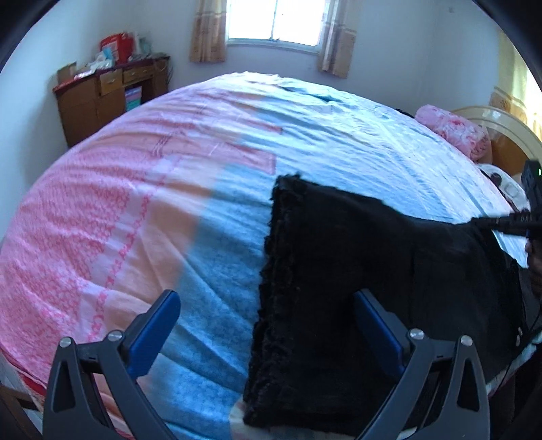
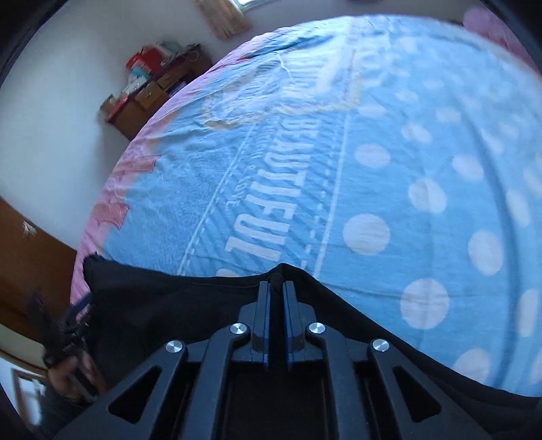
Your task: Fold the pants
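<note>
Left wrist view shows the pants (image 1: 355, 257), black and fuzzy, lying on the near right part of the bed (image 1: 101, 210), one frayed edge running away from me toward the middle of the blue blanket (image 1: 338, 142). My left gripper (image 1: 267, 325) hangs over that edge with its jaws spread wide; the left blue finger (image 1: 159, 325) is over the blanket and the right finger (image 1: 376, 325) is over the dark cloth, and nothing is pinched between them. At the far right edge of this view my right gripper (image 1: 508, 221) reaches in and meets the far side of the pants.

From the right wrist camera, my right gripper (image 2: 277, 287) has its jaws drawn close together on a bunched fold of the pants (image 2: 169, 311), and the cloth rises to a small peak at the fingertips. The rest of the dark cloth spreads to the left and right below the blue blanket (image 2: 389, 162), which carries white dots and white lettering. At the left edge my left gripper (image 2: 73, 316) appears blurred beside the cloth's corner, with my hand (image 2: 73, 374) below it.

Pink sheet covers the left part of the bed. A pink pillow (image 1: 454, 133) lies at the far right, a wooden cabinet (image 1: 101, 98) stands against the far left wall, and a window (image 1: 274, 22) with curtains sits on the far wall.
</note>
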The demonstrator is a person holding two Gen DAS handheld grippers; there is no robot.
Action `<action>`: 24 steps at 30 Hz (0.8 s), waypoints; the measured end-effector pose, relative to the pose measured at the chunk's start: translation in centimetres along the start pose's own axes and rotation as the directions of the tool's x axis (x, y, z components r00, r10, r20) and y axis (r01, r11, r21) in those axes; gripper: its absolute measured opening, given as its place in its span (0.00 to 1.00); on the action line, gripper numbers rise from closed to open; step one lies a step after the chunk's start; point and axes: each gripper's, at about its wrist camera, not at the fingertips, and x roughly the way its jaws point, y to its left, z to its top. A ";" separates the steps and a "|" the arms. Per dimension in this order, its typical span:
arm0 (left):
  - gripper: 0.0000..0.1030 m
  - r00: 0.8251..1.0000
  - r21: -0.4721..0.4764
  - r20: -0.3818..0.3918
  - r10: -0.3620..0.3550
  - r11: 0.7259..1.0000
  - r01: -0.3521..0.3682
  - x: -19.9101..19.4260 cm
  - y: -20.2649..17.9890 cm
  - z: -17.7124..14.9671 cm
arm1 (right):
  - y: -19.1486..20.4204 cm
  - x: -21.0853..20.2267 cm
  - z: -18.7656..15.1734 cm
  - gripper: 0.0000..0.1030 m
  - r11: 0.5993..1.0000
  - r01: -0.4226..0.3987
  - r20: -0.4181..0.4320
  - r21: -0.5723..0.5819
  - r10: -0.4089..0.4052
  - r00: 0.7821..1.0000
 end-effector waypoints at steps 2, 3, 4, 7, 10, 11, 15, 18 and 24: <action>1.00 0.999 0.000 0.017 -0.028 1.000 0.028 -0.8 0.0 0.0 | 0.4 -2.5 -0.2 0.54 0.999 0.035 0.073 -0.020 -0.034 0.997; 1.00 0.999 -0.009 0.011 -0.050 0.999 0.051 -0.8 0.1 -0.1 | 0.6 -3.5 -0.4 0.57 0.999 0.029 0.099 -0.031 -0.026 0.995; 1.00 0.997 -0.023 -0.017 -0.072 0.997 0.072 -0.4 0.2 -0.2 | 0.7 -4.3 -0.5 0.57 0.999 0.014 0.111 -0.042 -0.009 0.994; 0.97 0.992 -0.069 -0.065 -0.109 0.992 0.104 1.0 0.5 -0.3 | 1.8 -6.2 -1.8 0.57 0.997 -0.009 0.135 -0.076 0.019 0.991; 0.97 0.990 -0.072 -0.064 -0.127 0.990 0.123 1.5 0.4 -0.1 | 2.8 -7.3 -4.2 0.57 0.994 -0.013 0.148 -0.112 0.029 0.988; 0.97 0.989 -0.067 -0.071 -0.129 0.990 0.124 1.6 0.3 0.0 | 3.0 -7.5 -4.9 0.57 0.993 -0.018 0.153 -0.116 0.035 0.988; 0.74 0.986 -0.023 -0.101 -0.129 0.992 0.128 1.3 -1.2 -0.1 | 2.8 -8.0 -7.4 0.57 0.994 -0.049 0.165 -0.096 0.064 0.984; 0.63 0.984 0.015 -0.121 -0.128 0.991 0.130 1.0 -2.3 -0.1 | 2.3 -8.3 -8.9 0.57 0.996 -0.070 0.185 -0.061 0.080 0.980; 0.26 0.960 -0.116 -0.114 -0.255 0.963 0.242 0.7 -1.0 0.3 | 1.0 -9.4 -9.9 0.57 0.993 -0.115 0.224 0.017 0.108 0.969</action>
